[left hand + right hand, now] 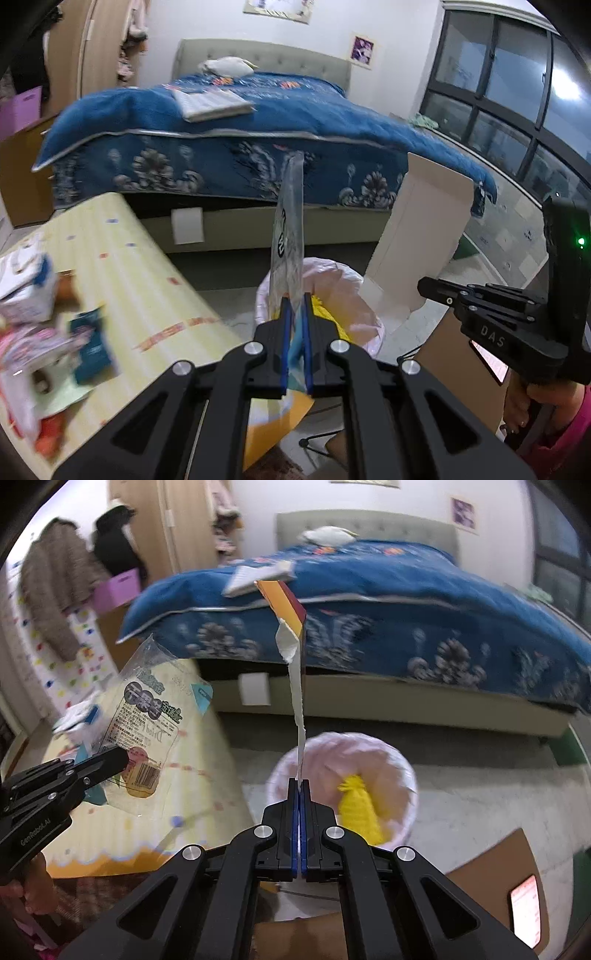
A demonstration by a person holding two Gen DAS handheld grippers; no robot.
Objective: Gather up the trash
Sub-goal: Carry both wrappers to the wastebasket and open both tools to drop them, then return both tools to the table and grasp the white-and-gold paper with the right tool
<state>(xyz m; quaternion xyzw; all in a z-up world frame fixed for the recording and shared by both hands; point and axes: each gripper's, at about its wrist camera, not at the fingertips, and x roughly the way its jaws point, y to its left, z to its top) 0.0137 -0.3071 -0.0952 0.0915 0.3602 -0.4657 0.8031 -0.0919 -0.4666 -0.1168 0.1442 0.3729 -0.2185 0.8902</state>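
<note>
- A crinkly clear plastic wrapper [290, 221] is pinched flat by the left gripper [295, 306].
- A torn cardboard flap [291, 627] is clamped by the right gripper [299, 786].
- At 12 o'clock, a round pink-lined bin [399, 771] is seen before a blue quilted bed [258, 122].

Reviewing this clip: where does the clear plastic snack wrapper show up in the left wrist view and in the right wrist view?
Left wrist view: the clear snack wrapper stands edge-on at centre, clamped in the left gripper.
Right wrist view: the same wrapper shows flat-on at left, over the yellow table, printed label facing the camera.
Shared landmark: the pink-lined trash bin in front of the blue bed.
</note>
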